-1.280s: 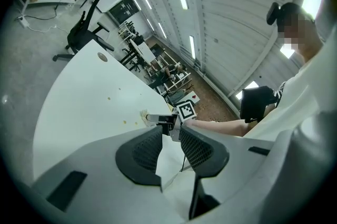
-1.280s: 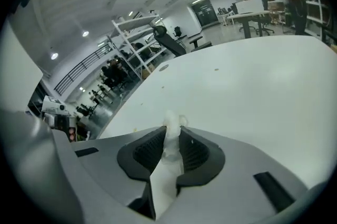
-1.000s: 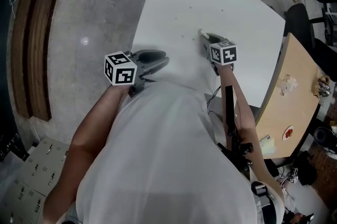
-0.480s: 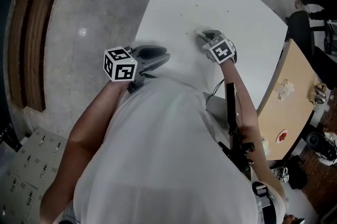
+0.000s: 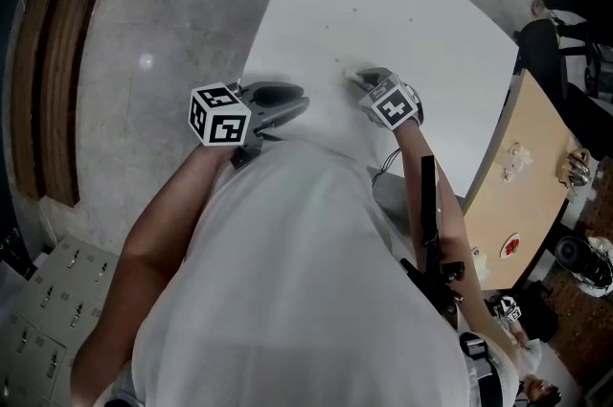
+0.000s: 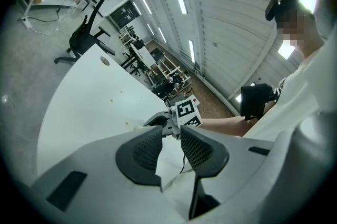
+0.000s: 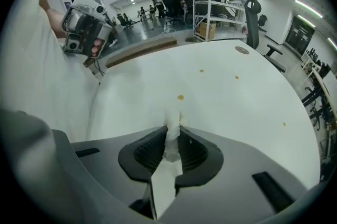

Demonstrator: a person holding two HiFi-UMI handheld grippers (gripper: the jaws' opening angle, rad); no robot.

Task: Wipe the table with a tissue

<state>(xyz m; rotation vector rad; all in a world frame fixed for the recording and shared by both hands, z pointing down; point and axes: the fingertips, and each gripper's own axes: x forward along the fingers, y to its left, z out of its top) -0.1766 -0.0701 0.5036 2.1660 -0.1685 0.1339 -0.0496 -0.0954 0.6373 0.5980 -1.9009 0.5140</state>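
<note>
— Since a second ago, what's shifted?
— The tissue and the right gripper holding it have slid leftward across the white table. The wrist has rolled and now points steeply down.
— How does the tissue look?
— White, crumpled into a narrow wad and clamped between the right jaws. Its tip is at the tabletop, just short of a brown spot.
— And the other hand?
— The left gripper is roughly level over the table's near edge, jaws slightly apart with nothing between them.
</note>
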